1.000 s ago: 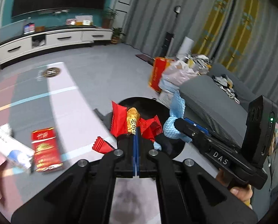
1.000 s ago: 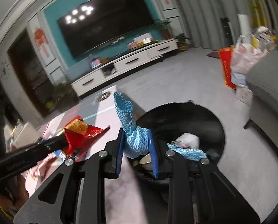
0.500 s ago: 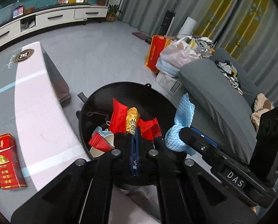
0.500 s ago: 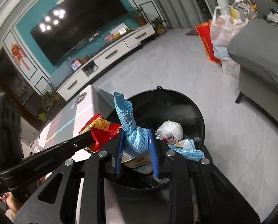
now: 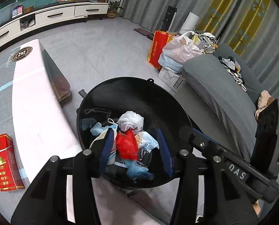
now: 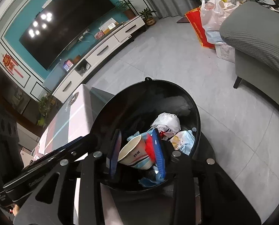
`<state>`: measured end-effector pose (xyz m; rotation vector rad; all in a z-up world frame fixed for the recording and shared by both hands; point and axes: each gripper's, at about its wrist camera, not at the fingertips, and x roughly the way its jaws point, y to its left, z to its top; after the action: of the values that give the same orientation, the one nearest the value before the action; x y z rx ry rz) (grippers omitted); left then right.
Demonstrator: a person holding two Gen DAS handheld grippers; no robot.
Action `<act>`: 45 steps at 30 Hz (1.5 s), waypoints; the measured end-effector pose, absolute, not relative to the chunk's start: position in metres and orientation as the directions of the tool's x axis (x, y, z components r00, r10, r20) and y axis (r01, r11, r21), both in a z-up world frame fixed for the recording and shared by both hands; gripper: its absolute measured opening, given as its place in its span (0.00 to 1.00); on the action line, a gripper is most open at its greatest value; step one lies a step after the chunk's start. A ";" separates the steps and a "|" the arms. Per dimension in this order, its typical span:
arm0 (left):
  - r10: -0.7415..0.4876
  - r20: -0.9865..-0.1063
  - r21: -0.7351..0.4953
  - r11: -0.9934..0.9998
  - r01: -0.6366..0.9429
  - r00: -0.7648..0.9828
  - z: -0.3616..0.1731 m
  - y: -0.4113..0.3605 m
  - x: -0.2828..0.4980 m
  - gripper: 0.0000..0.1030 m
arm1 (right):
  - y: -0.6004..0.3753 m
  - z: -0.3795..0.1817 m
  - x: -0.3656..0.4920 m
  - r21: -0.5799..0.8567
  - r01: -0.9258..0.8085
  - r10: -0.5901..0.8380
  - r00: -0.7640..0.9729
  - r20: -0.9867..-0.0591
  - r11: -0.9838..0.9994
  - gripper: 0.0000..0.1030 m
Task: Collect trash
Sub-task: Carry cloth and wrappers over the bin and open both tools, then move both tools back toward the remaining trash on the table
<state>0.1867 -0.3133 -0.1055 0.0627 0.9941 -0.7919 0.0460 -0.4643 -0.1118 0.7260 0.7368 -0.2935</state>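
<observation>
A black round trash bin (image 5: 132, 82) stands on the floor beside the low table (image 5: 32, 101); it also shows in the right wrist view (image 6: 158, 83). Inside lie red wrappers (image 5: 127, 146), a blue cloth (image 5: 137, 171), a white plastic bag (image 5: 131, 120) and a paper cup (image 6: 133, 153). My left gripper (image 5: 135, 151) is open and empty above the bin. My right gripper (image 6: 137, 151) is open and empty above the bin, just right of the left one; its body shows in the left wrist view (image 5: 223, 159).
A red cigarette carton (image 5: 3, 163) lies on the table at the left. A grey sofa (image 5: 220, 91) stands right of the bin, with a red bag (image 5: 158, 48) and plastic bags (image 5: 180, 50) beyond it. A white TV cabinet (image 5: 51, 16) lines the far wall.
Both grippers moved over the bin and opened. The red wrappers dropped from the left gripper and the blue cloth from the right one; both now lie in the bin.
</observation>
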 end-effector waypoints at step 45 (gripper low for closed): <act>-0.231 -0.669 -0.495 0.848 -0.192 0.707 -0.063 0.135 0.145 0.97 | -0.226 -0.096 0.116 0.400 -0.060 0.344 0.636 -0.691 0.915 0.62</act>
<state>0.1452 0.1350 -0.0631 -0.5746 0.7971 -0.0232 0.1163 -0.2262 -0.0962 0.3587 0.8551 0.2361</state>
